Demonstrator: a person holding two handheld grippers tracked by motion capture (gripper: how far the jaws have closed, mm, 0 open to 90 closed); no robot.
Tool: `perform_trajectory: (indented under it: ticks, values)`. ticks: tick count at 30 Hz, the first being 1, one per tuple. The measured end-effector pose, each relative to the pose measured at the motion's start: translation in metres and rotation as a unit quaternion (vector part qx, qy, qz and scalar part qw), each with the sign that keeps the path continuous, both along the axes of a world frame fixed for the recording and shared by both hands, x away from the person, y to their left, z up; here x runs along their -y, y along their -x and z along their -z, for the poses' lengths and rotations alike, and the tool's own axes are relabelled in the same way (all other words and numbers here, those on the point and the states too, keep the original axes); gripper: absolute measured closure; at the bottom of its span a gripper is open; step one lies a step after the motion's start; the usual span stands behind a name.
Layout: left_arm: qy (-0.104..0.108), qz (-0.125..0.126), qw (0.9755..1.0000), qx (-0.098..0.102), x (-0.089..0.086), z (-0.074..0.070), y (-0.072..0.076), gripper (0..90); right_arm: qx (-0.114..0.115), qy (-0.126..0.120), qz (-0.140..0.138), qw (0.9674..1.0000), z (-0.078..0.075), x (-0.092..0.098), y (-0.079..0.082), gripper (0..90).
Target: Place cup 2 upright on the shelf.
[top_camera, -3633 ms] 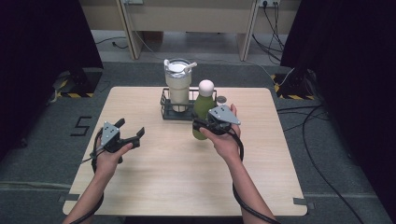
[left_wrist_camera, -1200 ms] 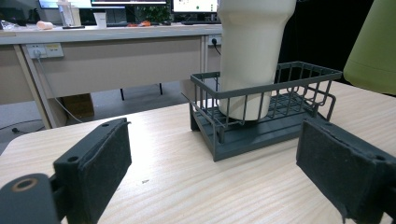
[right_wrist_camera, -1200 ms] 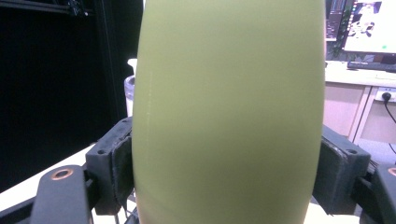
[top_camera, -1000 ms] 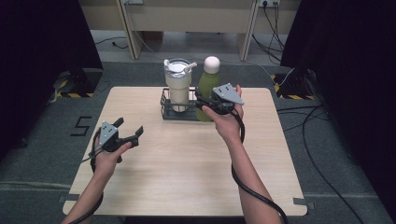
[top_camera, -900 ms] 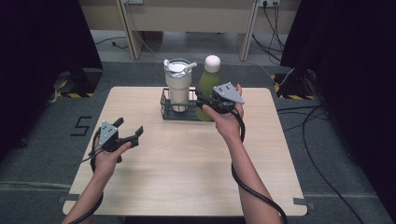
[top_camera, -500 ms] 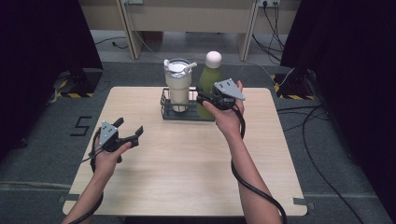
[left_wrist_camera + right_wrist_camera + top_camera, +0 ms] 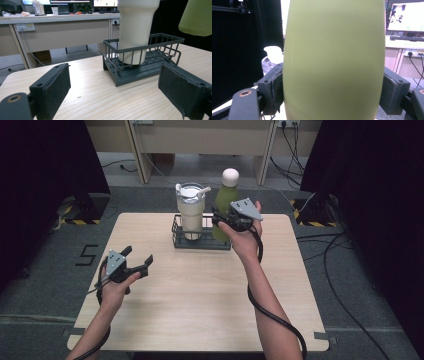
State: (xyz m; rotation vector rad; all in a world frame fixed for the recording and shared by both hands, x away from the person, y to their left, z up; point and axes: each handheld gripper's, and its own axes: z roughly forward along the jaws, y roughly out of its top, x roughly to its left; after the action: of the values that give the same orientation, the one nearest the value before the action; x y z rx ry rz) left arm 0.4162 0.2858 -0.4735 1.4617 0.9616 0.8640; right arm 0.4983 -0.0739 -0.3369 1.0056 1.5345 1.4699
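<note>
A green bottle (image 7: 223,200) with a cream round cap hangs upright above the right half of a dark wire rack (image 7: 179,241), its base clear of the rack. My right gripper (image 7: 220,218) is shut on the green bottle (image 7: 334,60), one pad on each side of its body. A cream tumbler (image 7: 190,212) with a clear lid stands in the rack's left half. In the left gripper view the tumbler (image 7: 136,30) and rack (image 7: 117,73) sit ahead, with the green bottle's base (image 7: 197,17) floating at top right. My left gripper (image 7: 140,261) is open over the table's left side.
The wooden table (image 7: 200,310) has bare room in front of the rack and to both sides. A cable runs from the right gripper along the forearm. Desks and cables lie on the floor beyond the far edge.
My right gripper has lifted the green bottle from the table in front of the rack and carried it back and up over the rack's right half. The left gripper has stayed put.
</note>
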Motion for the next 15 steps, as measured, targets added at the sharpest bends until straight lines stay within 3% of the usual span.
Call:
perform_trajectory:
  ticks: [15]
  values:
    - [0.002,0.0,1.0,0.001,-0.001,0.0,0.0,10.1,-0.007,0.0,0.009,0.9999,-0.003,-0.001,-0.014,21.9]
